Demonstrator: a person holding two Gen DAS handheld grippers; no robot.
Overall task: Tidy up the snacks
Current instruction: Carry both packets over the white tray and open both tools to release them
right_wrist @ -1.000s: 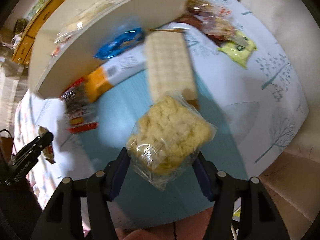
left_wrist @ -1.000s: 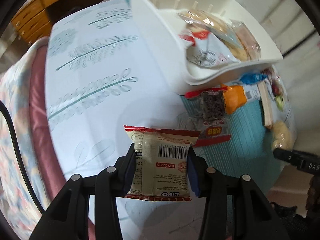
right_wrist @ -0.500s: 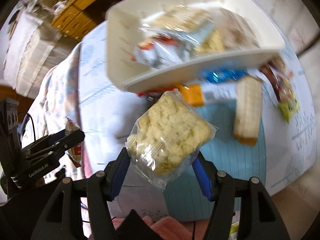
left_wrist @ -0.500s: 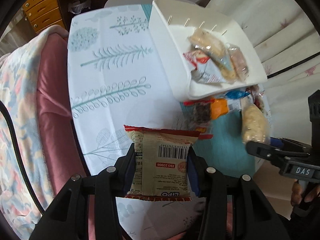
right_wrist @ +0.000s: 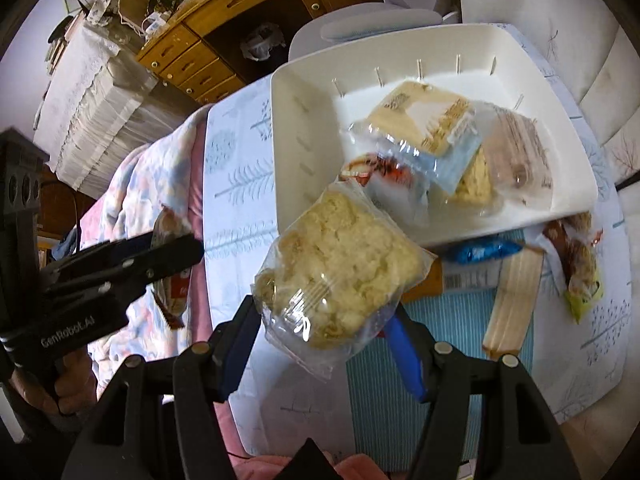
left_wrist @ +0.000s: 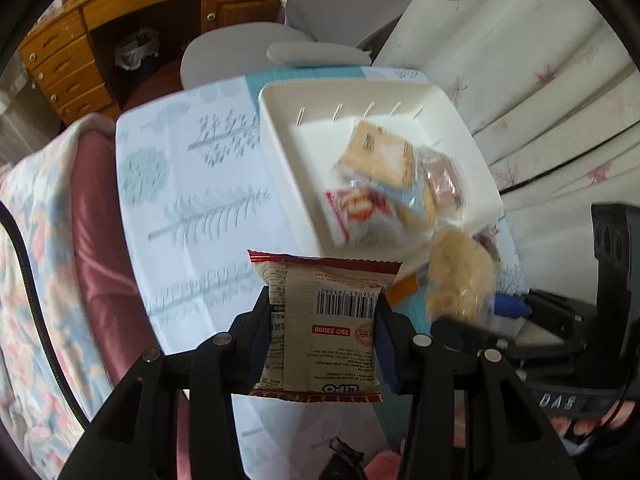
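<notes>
Around you: the white bin (right_wrist: pixel 304 128) is sitting on the desk (left_wrist: pixel 192 184) under its tree-print cloth, already carrying a tan cracker pack (right_wrist: pixel 420 120), a red-and-white pouch (left_wrist: pixel 352 208) and a brownish wrapped cake (right_wrist: pixel 520 152).
Loose snacks: a blue wrapper (right_wrist: pixel 480 252), an orange-and-white pack (right_wrist: pixel 468 278), a long wafer pack (right_wrist: pixel 512 304) and a yellow-green packet (right_wrist: pixel 582 298) are lying just beside the bin's near wall, on the teal mat (right_wrist: pixel 440 380).
In the way: the bin's near rim is standing between both your tools and its floor; the grey chair (left_wrist: pixel 248 52) and the wooden drawers (left_wrist: pixel 60 68) are waiting well behind the desk, and a floral blanket (left_wrist: pixel 32 240) is draping off the left edge.
Left tool: your left tool (left_wrist: pixel 322 328) is clenching the LIPO snack packet (left_wrist: pixel 324 320) by its two sides, barcode facing you, raised off the desk and short of the bin.
Right tool: your right tool (right_wrist: pixel 324 340) is pinching the clear bag of pale puffed snack (right_wrist: pixel 336 268) at its lower end, the bag leaning up over the bin's near corner.
Pose: you are holding the two tools side by side, both pointing toward the bin, left one out over the desk's left edge, your fingers (right_wrist: pixel 60 384) wrapping its handle.
</notes>
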